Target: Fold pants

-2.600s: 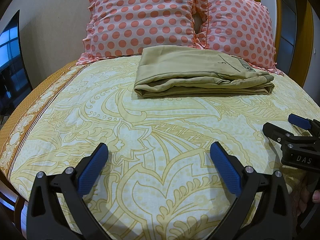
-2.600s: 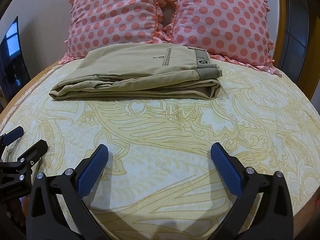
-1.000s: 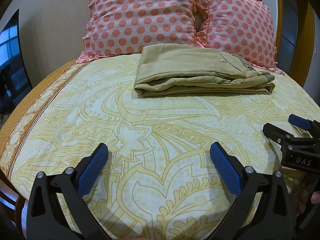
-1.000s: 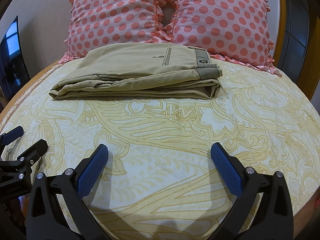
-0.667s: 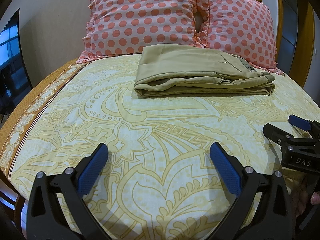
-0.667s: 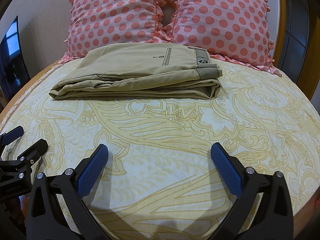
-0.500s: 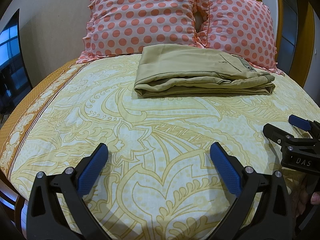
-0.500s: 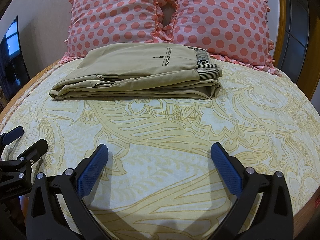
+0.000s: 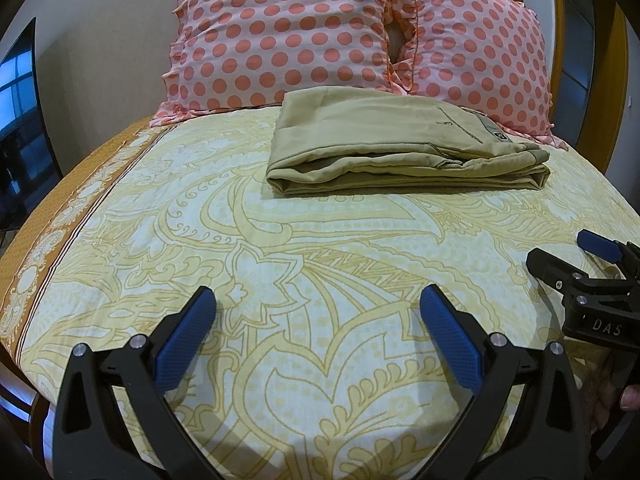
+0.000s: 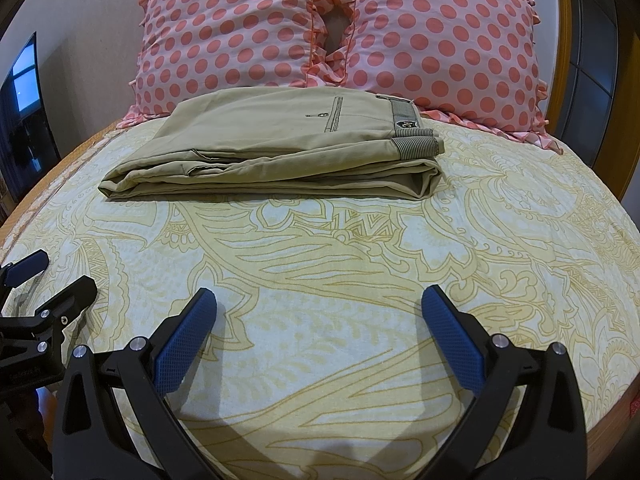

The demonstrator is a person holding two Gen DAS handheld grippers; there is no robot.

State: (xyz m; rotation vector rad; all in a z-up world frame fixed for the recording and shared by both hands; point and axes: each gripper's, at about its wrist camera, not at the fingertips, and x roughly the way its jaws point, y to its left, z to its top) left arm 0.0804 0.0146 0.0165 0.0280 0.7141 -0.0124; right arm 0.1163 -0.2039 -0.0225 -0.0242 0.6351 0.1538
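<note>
Khaki pants point(image 9: 400, 148) lie folded in a flat stack on the yellow patterned bedspread point(image 9: 280, 264), just in front of the pillows; they also show in the right wrist view point(image 10: 280, 148), with the striped waistband at the right end. My left gripper point(image 9: 316, 300) is open and empty, low over the near part of the bed, well short of the pants. My right gripper point(image 10: 318, 300) is open and empty, beside the left one. Each gripper shows at the edge of the other's view: the right one point(image 9: 560, 256), the left one point(image 10: 52, 276).
Two pink pillows with red dots point(image 9: 288, 32) point(image 10: 440, 40) stand against the wooden headboard point(image 9: 616, 80) behind the pants. A dark screen point(image 9: 16, 120) stands left of the bed. The bedspread's brown border point(image 9: 60, 200) runs along the left edge.
</note>
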